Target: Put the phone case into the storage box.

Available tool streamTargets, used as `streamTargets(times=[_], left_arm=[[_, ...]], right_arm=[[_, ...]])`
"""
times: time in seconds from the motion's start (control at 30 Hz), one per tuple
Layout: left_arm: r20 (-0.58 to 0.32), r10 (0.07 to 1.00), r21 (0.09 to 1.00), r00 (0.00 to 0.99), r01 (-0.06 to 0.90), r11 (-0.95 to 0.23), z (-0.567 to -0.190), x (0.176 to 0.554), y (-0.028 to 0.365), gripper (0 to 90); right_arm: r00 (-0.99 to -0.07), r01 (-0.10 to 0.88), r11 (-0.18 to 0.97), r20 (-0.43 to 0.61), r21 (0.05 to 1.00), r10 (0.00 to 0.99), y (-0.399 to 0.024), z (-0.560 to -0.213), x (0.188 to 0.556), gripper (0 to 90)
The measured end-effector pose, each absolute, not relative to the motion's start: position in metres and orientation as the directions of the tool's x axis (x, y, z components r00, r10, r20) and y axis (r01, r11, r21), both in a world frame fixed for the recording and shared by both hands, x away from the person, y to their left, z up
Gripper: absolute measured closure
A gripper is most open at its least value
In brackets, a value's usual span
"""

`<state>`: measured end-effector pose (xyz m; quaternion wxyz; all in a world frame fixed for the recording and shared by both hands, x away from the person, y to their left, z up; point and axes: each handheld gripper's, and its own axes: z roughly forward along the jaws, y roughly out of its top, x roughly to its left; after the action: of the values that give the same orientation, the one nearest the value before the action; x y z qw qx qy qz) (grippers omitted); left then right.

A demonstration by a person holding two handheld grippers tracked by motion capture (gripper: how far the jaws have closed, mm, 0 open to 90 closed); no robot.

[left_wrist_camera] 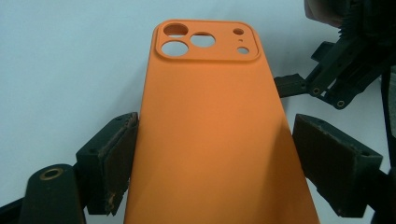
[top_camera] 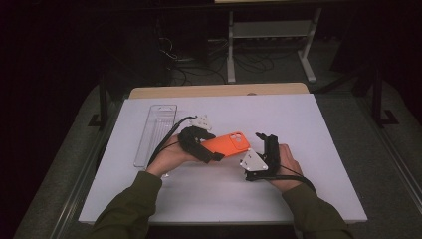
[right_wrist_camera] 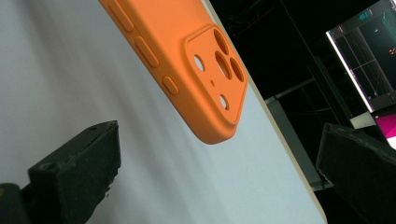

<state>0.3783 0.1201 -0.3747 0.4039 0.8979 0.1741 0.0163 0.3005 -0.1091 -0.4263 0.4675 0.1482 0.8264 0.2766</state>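
Observation:
An orange phone case [top_camera: 230, 143] hangs a little above the white table, its camera cut-outs pointing right. My left gripper [top_camera: 209, 151] is shut on its plain end. In the left gripper view the case [left_wrist_camera: 210, 116] runs up between the two black pads [left_wrist_camera: 116, 158], back face toward the camera. My right gripper [top_camera: 265, 137] stands open just right of the case's camera end, with nothing between its fingers. In the right gripper view the case [right_wrist_camera: 187, 51] floats ahead and above the wide-apart jaws, side buttons showing. The right gripper [left_wrist_camera: 327, 84] also appears beyond the case in the left gripper view.
A clear plastic tray [top_camera: 155, 130] lies lengthwise at the table's left. The white table top [top_camera: 308, 119] ends in a wooden strip [top_camera: 219, 90] at the far side. Beyond it are dark floor, cables and a desk frame. A lit screen [right_wrist_camera: 369, 60] glows off the table.

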Motion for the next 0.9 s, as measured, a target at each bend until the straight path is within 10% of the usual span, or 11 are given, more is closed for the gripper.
streamTargets(times=[0.9], left_arm=[[-0.124, 0.338, 0.725, 0.933, 0.318, -0.612, -0.3755, 0.3768, 0.1193, 16.6]], right_arm=[[-0.434, -0.110, 0.891, -0.828, 0.441, 0.356, -0.1013, -0.4293, 0.2943, 0.0]])
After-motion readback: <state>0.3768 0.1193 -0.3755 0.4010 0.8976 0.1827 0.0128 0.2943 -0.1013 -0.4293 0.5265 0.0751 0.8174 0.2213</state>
